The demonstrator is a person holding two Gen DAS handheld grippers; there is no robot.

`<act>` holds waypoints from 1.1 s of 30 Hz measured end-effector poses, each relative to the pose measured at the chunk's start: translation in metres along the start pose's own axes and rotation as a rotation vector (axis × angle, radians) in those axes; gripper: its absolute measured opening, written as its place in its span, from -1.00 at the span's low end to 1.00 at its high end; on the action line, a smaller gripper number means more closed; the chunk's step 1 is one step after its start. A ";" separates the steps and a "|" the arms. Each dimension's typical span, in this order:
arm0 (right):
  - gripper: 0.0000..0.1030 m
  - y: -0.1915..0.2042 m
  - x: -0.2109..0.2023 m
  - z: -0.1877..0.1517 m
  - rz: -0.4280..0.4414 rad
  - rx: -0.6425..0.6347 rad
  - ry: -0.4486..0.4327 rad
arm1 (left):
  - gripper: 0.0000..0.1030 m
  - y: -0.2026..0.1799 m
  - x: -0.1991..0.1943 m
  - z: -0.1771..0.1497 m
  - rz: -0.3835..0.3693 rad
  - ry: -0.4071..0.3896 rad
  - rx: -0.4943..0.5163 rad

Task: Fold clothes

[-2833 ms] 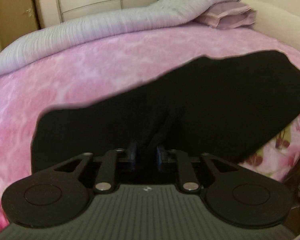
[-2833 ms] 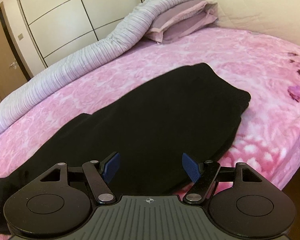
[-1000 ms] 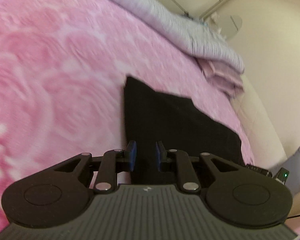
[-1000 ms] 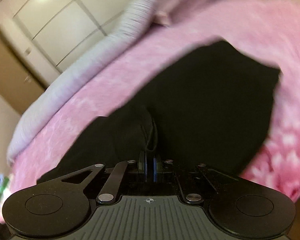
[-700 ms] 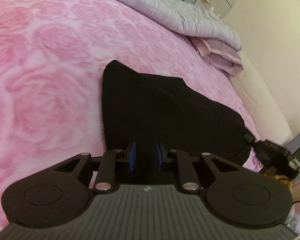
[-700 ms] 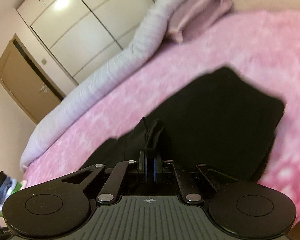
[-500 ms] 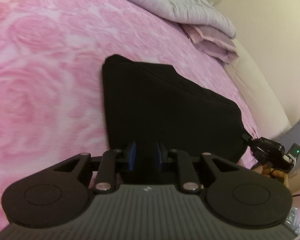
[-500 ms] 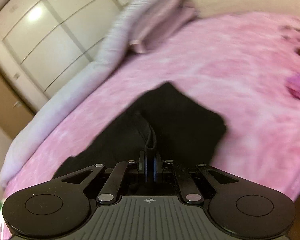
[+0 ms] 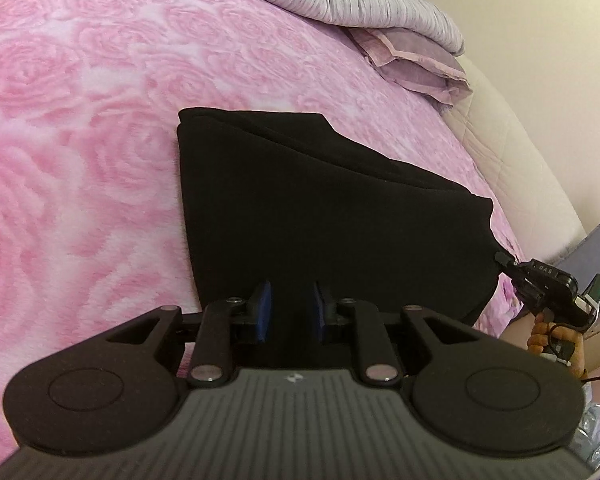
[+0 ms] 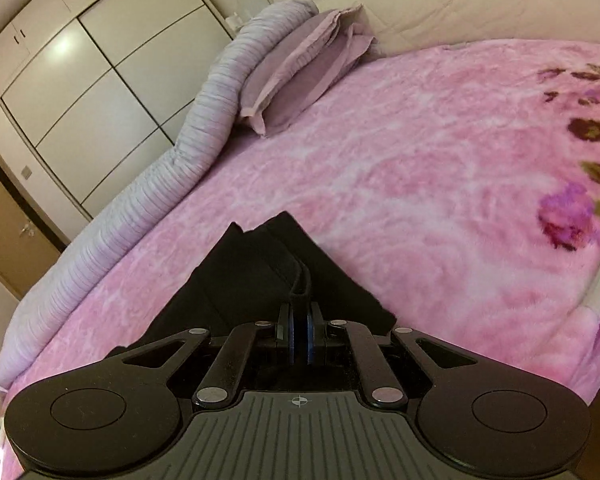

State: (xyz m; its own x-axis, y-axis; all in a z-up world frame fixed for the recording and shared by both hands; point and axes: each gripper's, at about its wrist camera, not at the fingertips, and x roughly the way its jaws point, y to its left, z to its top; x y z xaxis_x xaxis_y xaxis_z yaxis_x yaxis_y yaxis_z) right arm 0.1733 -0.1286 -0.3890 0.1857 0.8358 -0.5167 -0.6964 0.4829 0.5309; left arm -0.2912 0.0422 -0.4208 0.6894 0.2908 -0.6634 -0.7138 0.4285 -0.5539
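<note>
Pink bed (image 9: 80,128) carries the black garment (image 9: 320,208), lying folded over w/ layered edges toward the pillows. We see right gripper (image 10: 299,334) w/ jaws closed on a pinched edge of it; left gripper (image 9: 289,312) jaws part-open around cloth, pads apparently not pressing. Risk, in our judgement: one-sided hold means a pull could skew the fold or drag layers apart.
</note>
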 end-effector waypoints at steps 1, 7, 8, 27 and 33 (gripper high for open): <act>-0.91 0.001 -0.002 0.001 -0.002 -0.004 -0.014 | -0.67 -0.001 0.000 0.000 0.000 -0.002 0.005; -0.92 0.036 -0.028 -0.002 0.026 -0.252 -0.144 | -0.67 0.000 0.006 -0.003 -0.005 -0.005 -0.011; -0.92 0.027 -0.016 0.000 -0.020 -0.204 -0.086 | -0.67 0.000 0.006 -0.003 -0.008 -0.006 -0.011; -0.51 0.061 -0.030 -0.025 -0.221 -0.358 -0.133 | -0.72 -0.021 -0.026 -0.010 0.103 -0.113 0.096; -0.48 0.061 0.014 -0.070 -0.237 -0.526 0.015 | -0.74 -0.026 -0.001 -0.034 0.153 -0.062 0.143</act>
State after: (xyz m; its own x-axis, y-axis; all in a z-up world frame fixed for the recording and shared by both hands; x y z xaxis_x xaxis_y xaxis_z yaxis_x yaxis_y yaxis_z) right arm 0.0848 -0.1061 -0.4113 0.3712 0.7148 -0.5926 -0.8889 0.4581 -0.0042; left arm -0.2772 0.0022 -0.4228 0.5838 0.4124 -0.6994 -0.7891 0.4910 -0.3691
